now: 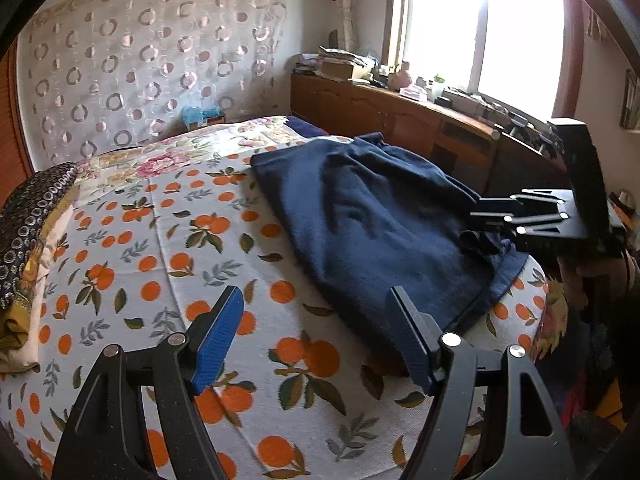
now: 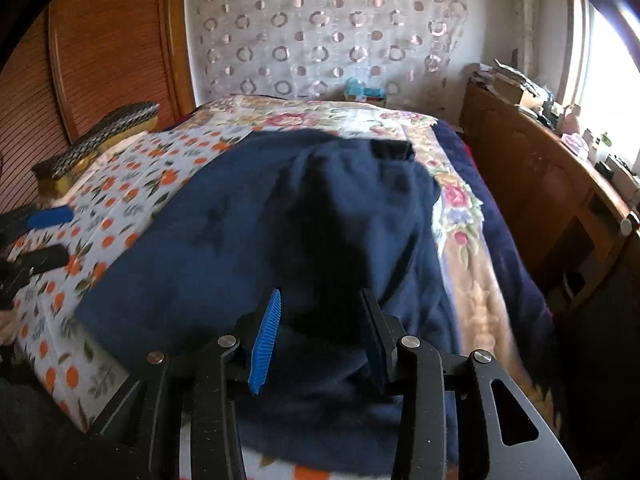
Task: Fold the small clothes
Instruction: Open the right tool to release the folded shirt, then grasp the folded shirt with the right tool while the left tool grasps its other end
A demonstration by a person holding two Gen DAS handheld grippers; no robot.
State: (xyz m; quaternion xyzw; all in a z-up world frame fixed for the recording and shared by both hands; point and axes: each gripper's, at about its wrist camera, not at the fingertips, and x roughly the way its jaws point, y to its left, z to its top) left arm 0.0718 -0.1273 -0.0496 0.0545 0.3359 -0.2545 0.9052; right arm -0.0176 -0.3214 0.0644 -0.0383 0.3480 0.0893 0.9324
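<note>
A navy blue garment (image 1: pixel 372 216) lies spread on the right part of the bed, over the orange-print sheet (image 1: pixel 168 240). My left gripper (image 1: pixel 316 320) hovers open above the sheet at the garment's near left edge, with nothing between its blue pads. In the right wrist view the garment (image 2: pixel 248 232) fills the middle. My right gripper (image 2: pixel 318 320) stands partly open just over its bunched near end, and the pads do not press on the cloth. The right gripper (image 1: pixel 492 220) also shows at the garment's right corner in the left wrist view. At that view's far left the left gripper's fingers (image 2: pixel 44 236) show.
A floral quilt (image 2: pixel 452 196) covers the bed's far and right side. A dark patterned pillow (image 1: pixel 28 216) lies at the left edge. A wooden cabinet (image 1: pixel 392 112) with clutter on top runs under the window. A wooden panel (image 2: pixel 108 48) stands left of the bed.
</note>
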